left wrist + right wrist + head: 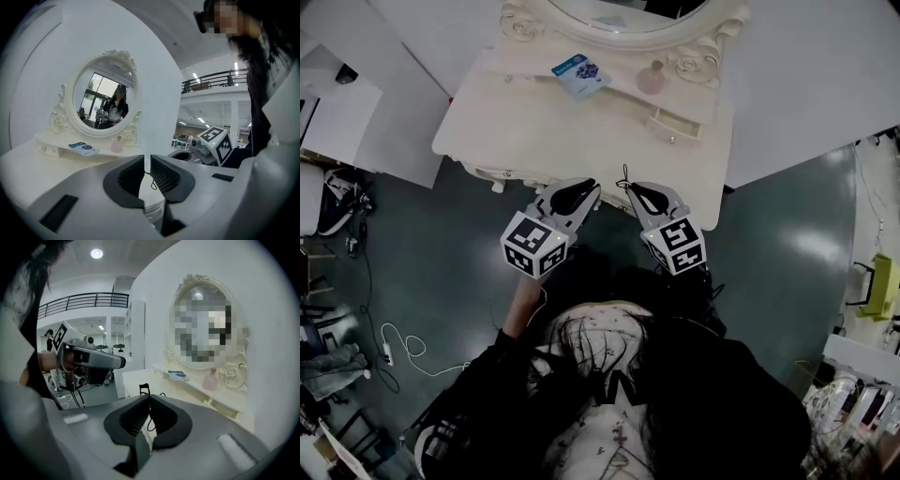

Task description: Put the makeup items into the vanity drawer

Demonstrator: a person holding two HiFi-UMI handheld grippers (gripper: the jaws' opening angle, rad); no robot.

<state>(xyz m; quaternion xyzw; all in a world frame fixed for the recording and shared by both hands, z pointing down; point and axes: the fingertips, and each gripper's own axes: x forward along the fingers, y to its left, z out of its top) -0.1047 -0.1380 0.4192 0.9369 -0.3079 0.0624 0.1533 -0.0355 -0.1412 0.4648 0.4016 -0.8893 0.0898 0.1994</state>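
Progress on the task looks close to nil. We judge that neither makeup item has gone into the drawer. The blue packet lies on the raised shelf at the back of the vanity, left of centre under the mirror. The pink bottle stands near the shelf's right end, just above the small drawer, which seems pulled out a little. We hold both claws at the vanity's front edge, well apart from both items. The left gripper has its jaws all but together, with only a sliver of gap and nothing gripped. The right gripper has its jaws pressed together; a thin black wire loops at the pads, and we cannot tell what it is. Both items are left to fetch, and perhaps the drawer to open wider.
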